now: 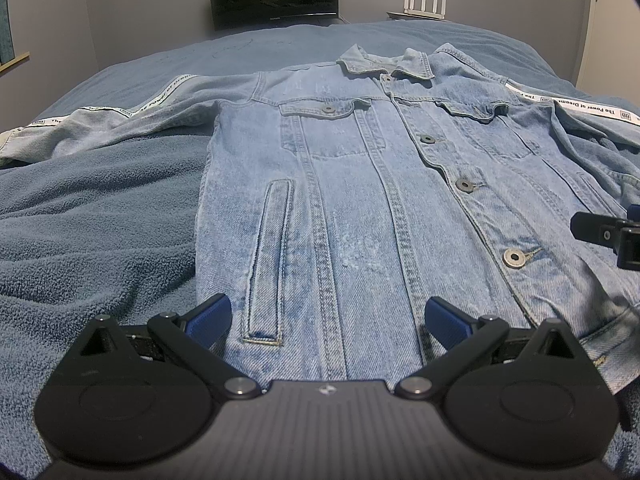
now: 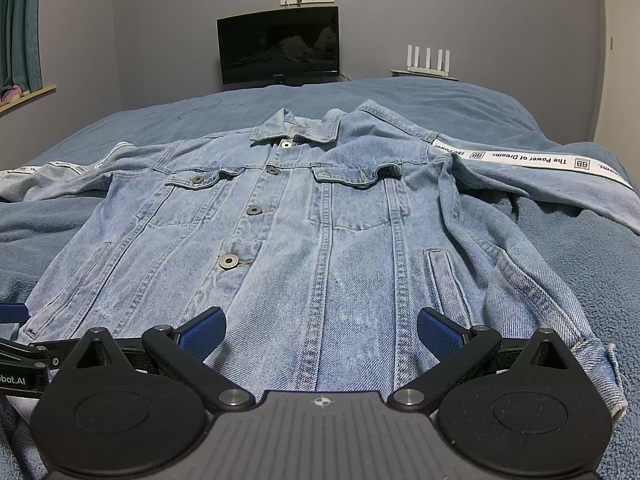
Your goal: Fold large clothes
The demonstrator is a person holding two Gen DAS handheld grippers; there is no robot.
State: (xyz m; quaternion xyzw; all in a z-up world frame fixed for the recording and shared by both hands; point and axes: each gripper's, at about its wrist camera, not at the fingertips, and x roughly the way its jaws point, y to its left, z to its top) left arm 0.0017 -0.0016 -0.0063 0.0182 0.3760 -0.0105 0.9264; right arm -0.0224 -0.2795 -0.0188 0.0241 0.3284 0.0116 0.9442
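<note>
left sleeve (image 1: 100, 120) spread out over blue blanket (image 1: 80, 220) | left gripper (image 1: 328, 320) jaws wide apart, empty, above hem | denim jacket (image 1: 360, 200) flat, front up, buttoned, collar far | right gripper (image 2: 322, 330) jaws wide apart, empty, above hem | right sleeve (image 2: 560, 176) spread outward

A light-wash denim jacket (image 1: 360, 184) lies front-up and buttoned on the blue bed (image 1: 100, 220), its hem nearest the fingers and collar farthest from them; both sleeves spread sideways, each carrying a white printed stripe; the fabric is slightly rumpled.
</note>
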